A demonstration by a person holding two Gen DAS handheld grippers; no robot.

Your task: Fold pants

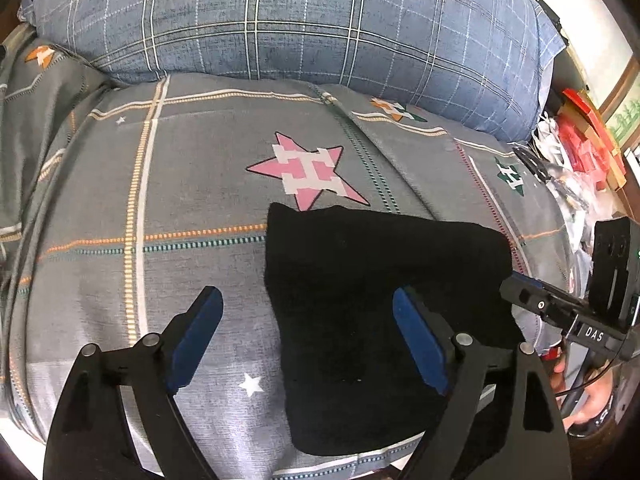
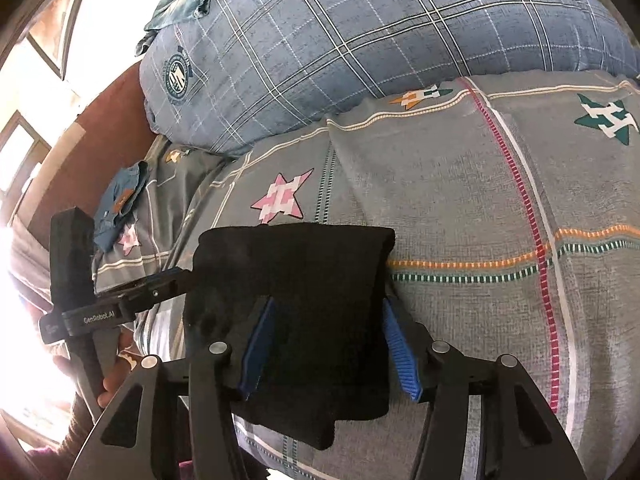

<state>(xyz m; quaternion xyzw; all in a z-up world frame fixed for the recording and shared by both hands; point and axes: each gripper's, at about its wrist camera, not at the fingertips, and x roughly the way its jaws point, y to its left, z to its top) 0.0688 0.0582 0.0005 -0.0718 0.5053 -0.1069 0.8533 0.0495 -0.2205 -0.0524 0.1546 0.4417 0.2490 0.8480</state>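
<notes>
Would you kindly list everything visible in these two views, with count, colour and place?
Folded pants: one, black, lying on the bedspread near its front edge.
Bedspread: one, grey with coloured stars and dashed lines, covering the bed.
Plaid bedding: one bulky piece, blue with white lines, behind the bedspread.
Denim garments: two, blue, one beside the plaid bedding on the bedspread, one on top of the bedding.
Clutter: several red and white items, too blurred to name, beside the bed.
Left tongs: black with blue pads, open, one finger over the pants.
Right tongs: black with blue pads, open, astride the pants.
Hands: two, gripping the handles.
</notes>
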